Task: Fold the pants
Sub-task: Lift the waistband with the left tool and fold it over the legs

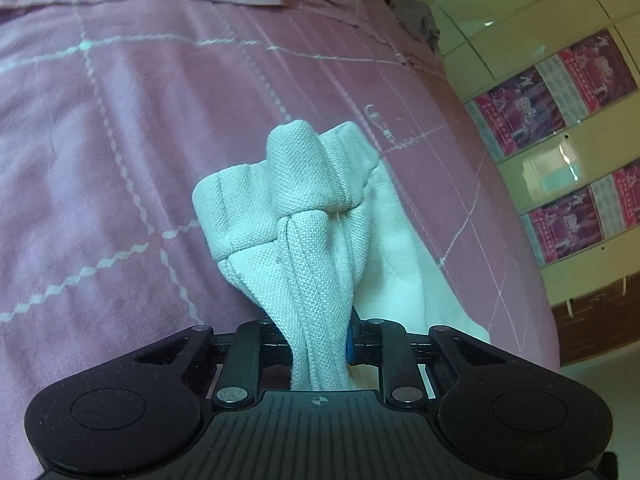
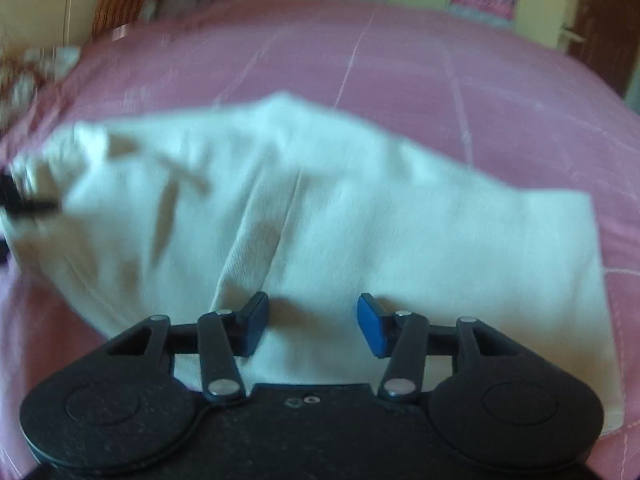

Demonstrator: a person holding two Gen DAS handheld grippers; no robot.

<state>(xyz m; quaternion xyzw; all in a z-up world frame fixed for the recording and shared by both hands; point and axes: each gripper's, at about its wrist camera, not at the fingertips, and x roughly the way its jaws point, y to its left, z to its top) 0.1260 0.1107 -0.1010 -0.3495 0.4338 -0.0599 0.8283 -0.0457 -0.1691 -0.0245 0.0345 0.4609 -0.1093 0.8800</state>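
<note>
Left gripper (image 1: 320, 344) clamped tight on a bunched end of the white pants (image 2: 304, 216), cloth squeezed between the pads and bulging out ahead. Right gripper (image 2: 312, 324) half open, empty, hovering just above the near edge of the pants. Pants spread across the pink bedsheet (image 2: 440, 60), long axis running side to side ahead of the right gripper. Far end pinched already; near edge probably the right gripper's to take.

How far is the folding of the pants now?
Early stage. Done: the left gripper is shut on a bunched end of the white pants. In hand: the right gripper is open over the cloth. Left: the pants lie rumpled on the pink bedsheet, with no neat fold yet.
</note>
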